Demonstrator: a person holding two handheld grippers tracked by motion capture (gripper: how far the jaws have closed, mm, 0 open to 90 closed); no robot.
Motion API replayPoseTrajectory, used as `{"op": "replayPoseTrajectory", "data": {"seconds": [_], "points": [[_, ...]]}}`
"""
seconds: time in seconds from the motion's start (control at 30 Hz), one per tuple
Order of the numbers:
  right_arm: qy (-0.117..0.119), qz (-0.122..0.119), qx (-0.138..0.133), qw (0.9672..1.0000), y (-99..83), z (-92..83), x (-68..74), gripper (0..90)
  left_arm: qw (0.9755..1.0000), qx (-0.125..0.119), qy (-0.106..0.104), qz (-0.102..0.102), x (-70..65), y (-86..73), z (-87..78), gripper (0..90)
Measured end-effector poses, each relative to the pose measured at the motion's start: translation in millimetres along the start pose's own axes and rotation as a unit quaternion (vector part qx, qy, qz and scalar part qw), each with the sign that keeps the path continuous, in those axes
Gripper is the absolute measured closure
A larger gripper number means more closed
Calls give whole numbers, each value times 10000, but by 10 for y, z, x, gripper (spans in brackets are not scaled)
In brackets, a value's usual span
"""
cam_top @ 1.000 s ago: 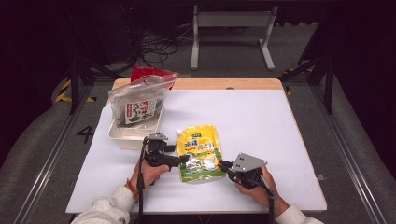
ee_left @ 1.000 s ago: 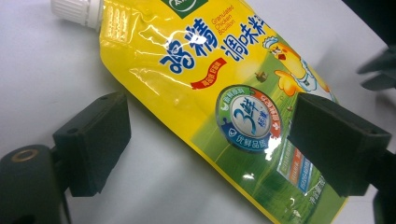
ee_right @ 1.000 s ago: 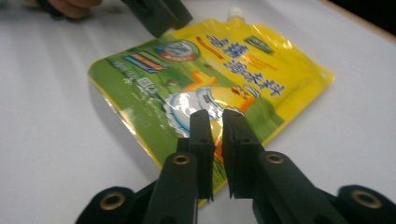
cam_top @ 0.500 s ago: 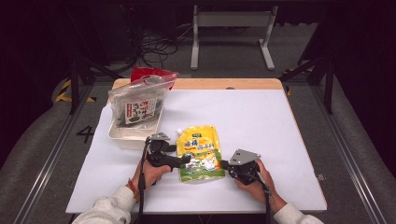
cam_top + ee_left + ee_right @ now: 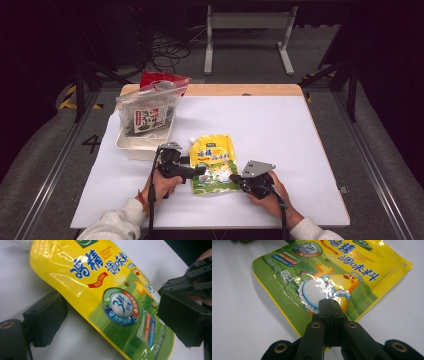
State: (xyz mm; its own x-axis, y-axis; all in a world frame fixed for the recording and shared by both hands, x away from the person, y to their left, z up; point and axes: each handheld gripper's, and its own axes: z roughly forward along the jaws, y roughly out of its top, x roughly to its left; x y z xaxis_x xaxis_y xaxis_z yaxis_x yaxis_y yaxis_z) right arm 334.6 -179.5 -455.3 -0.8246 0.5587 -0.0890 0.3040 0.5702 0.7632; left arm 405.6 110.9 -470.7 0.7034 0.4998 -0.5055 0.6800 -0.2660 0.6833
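High view first: we see the yellow and green seasoning pouch (image 5: 214, 164) lying flat on the white surface (image 5: 280, 130), near the edge where the person sits, between our two hand-held grippers. The left hand-held gripper (image 5: 199, 171) comes in from the pouch's left side, and the right hand-held gripper (image 5: 234, 178) meets the pouch at its lower right corner. Beyond the pouch's left side stands a white tray (image 5: 131, 145) with a clear bag of dark contents (image 5: 147, 110) leaning in it, well apart from the pouch.

In the left gripper view we find the jaws standing wide, one on each side of the pouch (image 5: 110, 297), which lies across the gap between them; neither pad presses on it as far as we can tell.

In the right gripper view we see the jaws brought tight together, having just been closing, with the tips over the pouch's (image 5: 332, 272) green lower edge. They appear to pinch that edge, though the film between the pads is too thin for us to make out.
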Motion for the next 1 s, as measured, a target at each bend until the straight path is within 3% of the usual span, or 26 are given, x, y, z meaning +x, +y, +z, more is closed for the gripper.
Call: {"op": "replayPoseTrajectory", "data": {"seconds": [0.13, 0.17, 0.23, 0.27, 0.33, 0.4, 0.5, 0.57, 0.63, 0.67, 0.73, 0.87, 0.93, 1.0], "points": [[12, -40, 6, 10000, 0, 1, -3, 900, 9999, 93, -14, 63, -24, 38, 48, 144], [4, -61, -8, 10000, -2, 2, -2, 900, 9995, 134, 203, 200, -32, 57, 49, 208], [24, -85, -35, 10000, -11, 0, -5, 900, 9989, 84, 413, 225, -9, 52, 39, 349], [48, -74, -43, 10000, -12, 0, -14, 899, 9985, 78, 489, 233, 5, 50, 30, 472], [69, -75, -74, 9999, -17, 3, -17, 899, 9985, 47, 479, 253, 23, 49, 22, 595], [62, -92, -75, 9999, -15, 1, -12, 898, 9974, 80, 552, 456, -29, 56, 28, 702], [35, -156, -91, 9998, -10, -9, 1, 886, 9949, 4, 654, 770, -130, 66, 18, 795], [21, -187, -108, 9998, -4, -26, 8, 860, 9947, -53, 682, 772, -155, 64, 7, 818], [65, -173, -228, 9996, 0, -71, 8, 830, 9936, -228, 633, 913, -201, 78, -44, 823], [51, -136, -339, 9993, 4, -131, 4, 765, 9921, -368, 621, 1031, -245, 88, -87, 828], [64, -95, -388, 9992, 3, -157, -1, 731, 9912, -438, 602, 1097, -273, 92, -114, 830], [91, 48, -635, 9979, -12, -342, -40, 592, 9861, -717, 503, 1413, -406, 107, -227, 846], [92, 112, -653, 9978, -16, -409, -71, 543, 9800, -932, 487, 1691, -521, 87, -284, 850], [105, 191, -690, 9974, -40, -475, -101, 498, 9769, -1032, 445, 1818, -608, 83, -320, 860]]}}
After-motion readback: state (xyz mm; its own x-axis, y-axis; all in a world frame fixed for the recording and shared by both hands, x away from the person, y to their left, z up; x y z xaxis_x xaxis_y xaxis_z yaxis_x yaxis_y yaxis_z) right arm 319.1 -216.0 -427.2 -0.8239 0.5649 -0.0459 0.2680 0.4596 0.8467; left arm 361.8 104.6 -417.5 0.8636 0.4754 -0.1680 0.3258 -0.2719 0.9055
